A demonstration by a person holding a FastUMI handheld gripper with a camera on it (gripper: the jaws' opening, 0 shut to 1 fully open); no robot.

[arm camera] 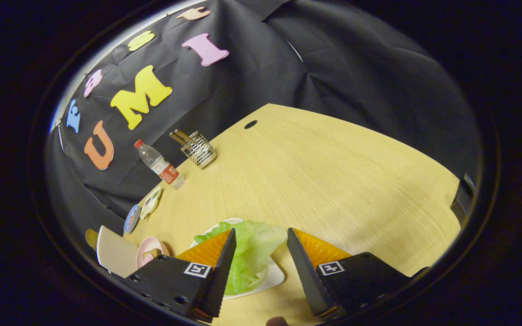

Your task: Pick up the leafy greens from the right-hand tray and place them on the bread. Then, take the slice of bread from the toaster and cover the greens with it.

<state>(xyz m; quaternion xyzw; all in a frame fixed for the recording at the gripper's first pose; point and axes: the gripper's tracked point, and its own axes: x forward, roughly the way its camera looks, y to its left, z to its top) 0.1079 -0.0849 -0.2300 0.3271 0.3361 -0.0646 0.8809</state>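
Gripper [258,267] spread wide over the leafy greens [252,253] on their white tray [274,278]
Leaf looks light, soft, easily torn; pinch its thick bunched middle gently, fingers either side

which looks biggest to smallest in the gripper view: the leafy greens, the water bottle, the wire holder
1. leafy greens, largest by far, but they lie between the open gripper's fingers, nearest the camera, so true size is unsure.
2. water bottle.
3. wire holder, close to the bottle; hard to rank.

Pale leafy greens [252,253] lie crumpled on a white tray [275,276] — between the fingers.
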